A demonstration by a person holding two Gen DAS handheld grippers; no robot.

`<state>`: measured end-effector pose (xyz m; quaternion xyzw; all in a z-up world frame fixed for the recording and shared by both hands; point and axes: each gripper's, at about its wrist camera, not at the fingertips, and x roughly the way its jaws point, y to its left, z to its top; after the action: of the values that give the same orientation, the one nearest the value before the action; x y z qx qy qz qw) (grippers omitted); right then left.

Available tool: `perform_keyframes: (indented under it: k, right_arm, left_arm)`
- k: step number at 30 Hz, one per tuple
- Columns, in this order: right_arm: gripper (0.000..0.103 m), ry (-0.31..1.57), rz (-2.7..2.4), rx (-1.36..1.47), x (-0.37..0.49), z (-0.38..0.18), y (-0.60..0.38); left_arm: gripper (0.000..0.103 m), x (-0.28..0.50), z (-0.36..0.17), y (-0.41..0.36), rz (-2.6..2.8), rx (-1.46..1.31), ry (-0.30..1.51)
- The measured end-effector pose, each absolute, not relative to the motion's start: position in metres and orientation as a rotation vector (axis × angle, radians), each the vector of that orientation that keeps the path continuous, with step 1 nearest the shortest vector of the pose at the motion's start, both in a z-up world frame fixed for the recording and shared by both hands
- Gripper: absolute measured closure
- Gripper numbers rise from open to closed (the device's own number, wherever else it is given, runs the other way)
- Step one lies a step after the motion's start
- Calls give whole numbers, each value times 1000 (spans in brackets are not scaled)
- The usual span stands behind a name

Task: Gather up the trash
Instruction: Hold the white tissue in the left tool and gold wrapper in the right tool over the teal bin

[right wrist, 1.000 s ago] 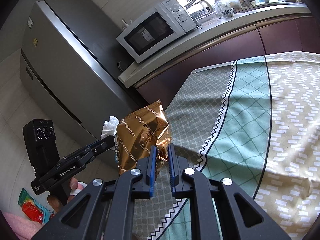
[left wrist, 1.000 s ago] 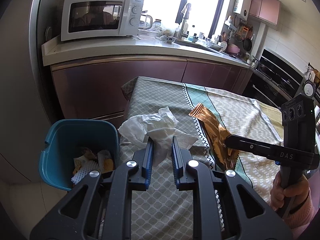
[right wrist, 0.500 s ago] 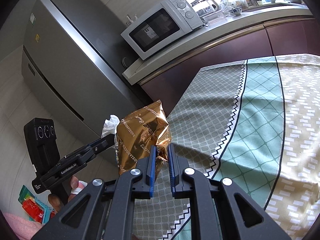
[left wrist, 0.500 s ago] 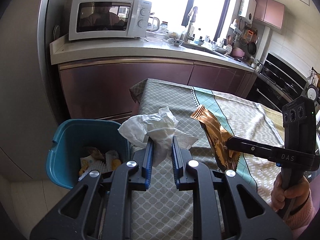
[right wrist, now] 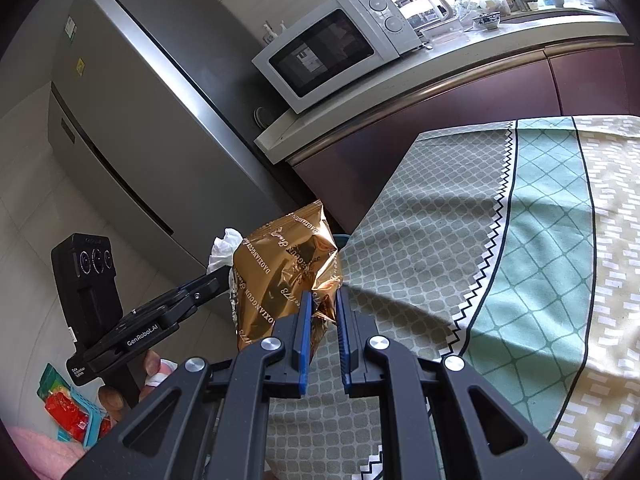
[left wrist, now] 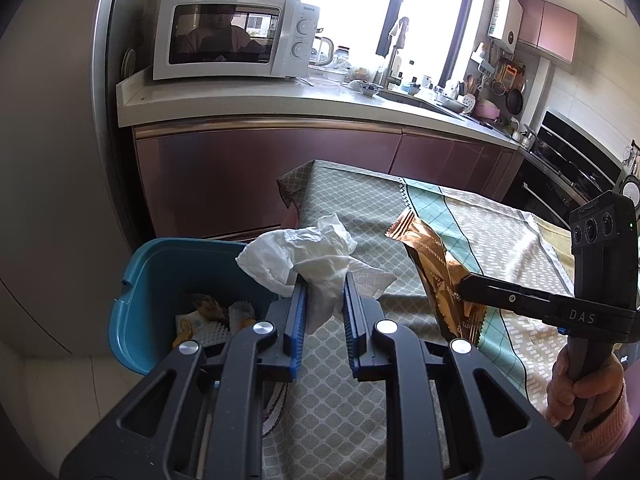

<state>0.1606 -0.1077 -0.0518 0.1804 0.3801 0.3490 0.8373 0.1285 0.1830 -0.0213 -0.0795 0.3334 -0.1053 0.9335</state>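
My left gripper (left wrist: 323, 280) is shut on a crumpled white tissue (left wrist: 300, 256) and holds it above the table's left edge, beside the blue trash bin (left wrist: 160, 264). The bin stands on the floor and holds several scraps. My right gripper (right wrist: 322, 296) is shut on a gold-brown snack wrapper (right wrist: 284, 272) and holds it above the table's left end. The wrapper also shows in the left wrist view (left wrist: 436, 268), with the right gripper's fingers (left wrist: 480, 285) on it. The tissue peeks out behind the wrapper in the right wrist view (right wrist: 224, 246).
The table wears a patterned green, teal and beige cloth (left wrist: 460, 216). Behind it runs a counter with a white microwave (left wrist: 236, 36) and a sink. A grey fridge (right wrist: 132, 120) stands at the left. A red packet in a tray (right wrist: 68, 412) lies on the floor.
Both grippers have moved left with their loads. The bin has shifted rightward in the left wrist view and now sits closer under the tissue.
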Motion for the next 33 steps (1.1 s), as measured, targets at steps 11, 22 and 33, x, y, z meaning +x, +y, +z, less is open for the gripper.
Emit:
perform_keyframes:
  k: [11,22,33]
  right_arm:
    - [92,810,750,374,165,-52,-100]
    - [92,813,765,369,168,-52,-93]
    - [92,817,777,364,170,-52,-89]
  left_arm:
    - [86,129,-20,190,-202,-166,680]
    - [86,130,-22,195,-179,-175,684]
    - [86,130,-22,199,-166,-171,684]
